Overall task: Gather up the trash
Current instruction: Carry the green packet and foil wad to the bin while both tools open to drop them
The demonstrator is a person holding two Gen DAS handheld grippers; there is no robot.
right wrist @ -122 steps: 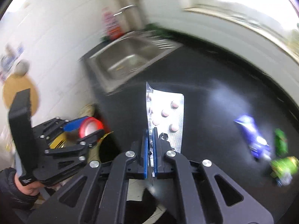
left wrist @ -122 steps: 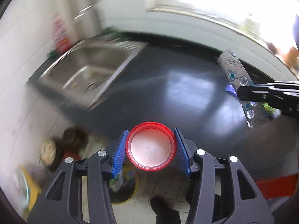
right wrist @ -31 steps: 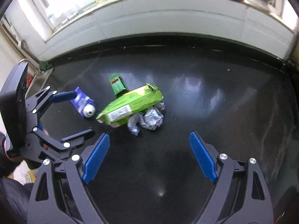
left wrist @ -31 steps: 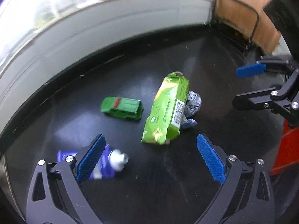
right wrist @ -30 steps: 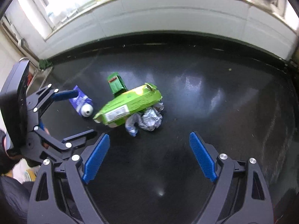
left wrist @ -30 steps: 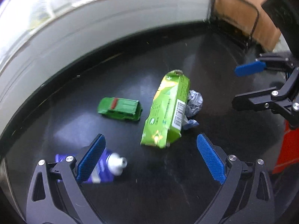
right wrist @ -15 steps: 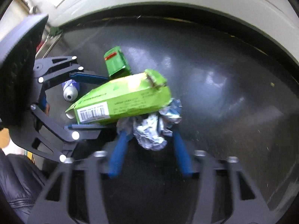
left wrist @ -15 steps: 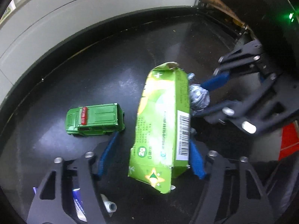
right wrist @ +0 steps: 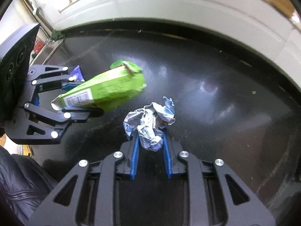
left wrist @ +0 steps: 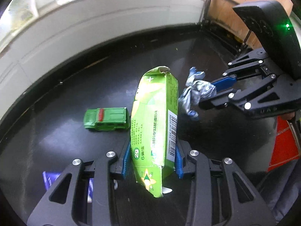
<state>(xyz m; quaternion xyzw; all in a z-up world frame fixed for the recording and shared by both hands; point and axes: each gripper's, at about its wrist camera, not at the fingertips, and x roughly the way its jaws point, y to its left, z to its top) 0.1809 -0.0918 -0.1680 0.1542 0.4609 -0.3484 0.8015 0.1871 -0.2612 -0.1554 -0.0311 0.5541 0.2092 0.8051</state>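
My left gripper (left wrist: pixel 152 158) is shut on a torn green carton (left wrist: pixel 154 124) and holds it above the black counter (left wrist: pixel 65 137). The carton also shows in the right wrist view (right wrist: pixel 105 92), clamped in the left gripper (right wrist: pixel 82 99). My right gripper (right wrist: pixel 150 146) is shut on a crumpled silver-and-blue foil wrapper (right wrist: pixel 150 124), lifted off the counter. In the left wrist view the right gripper (left wrist: pixel 212 94) holds the wrapper (left wrist: pixel 195 92) just right of the carton.
A green toy car (left wrist: pixel 106 119) lies on the counter left of the carton. A blue tube (left wrist: pixel 49 180) lies at the near left, also in the right wrist view (right wrist: pixel 76 73). A sink edge (right wrist: pixel 50 50) is far left. A red object (left wrist: pixel 282 143) sits at the right.
Both grippers have closed, the left on the carton and the right on the foil wrapper, and have raised them apart from each other. The toy car and tube stayed put.
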